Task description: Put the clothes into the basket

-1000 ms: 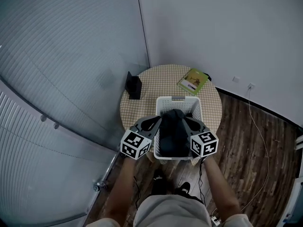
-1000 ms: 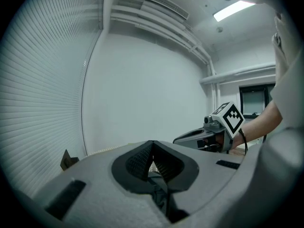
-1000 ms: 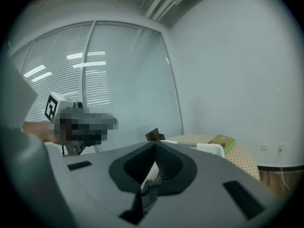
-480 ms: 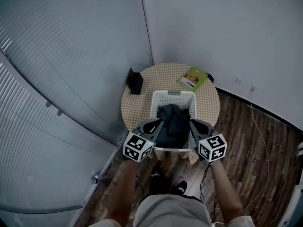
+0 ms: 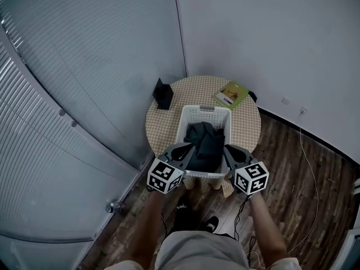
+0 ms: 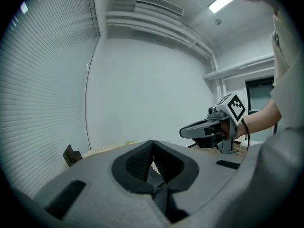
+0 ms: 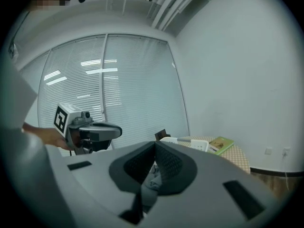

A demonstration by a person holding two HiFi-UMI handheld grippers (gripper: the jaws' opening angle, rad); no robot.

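While inside basket (image 5: 205, 115), clothes (image 5: 203, 145) (dark pile)

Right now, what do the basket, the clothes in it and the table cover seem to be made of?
Basket: white moulded plastic, probably; its walls are a stiff grid of holes. Clothes: soft dark fabric, matte, slumped in folds. Table cover: likely woven cloth or vinyl; fine check print, too small to tell which.

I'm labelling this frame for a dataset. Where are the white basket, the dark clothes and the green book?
white basket (image 5: 198, 115), head view, on its far wall.
dark clothes (image 5: 203, 145), head view, middle of the pile.
green book (image 5: 231, 94), head view, centre of its cover.
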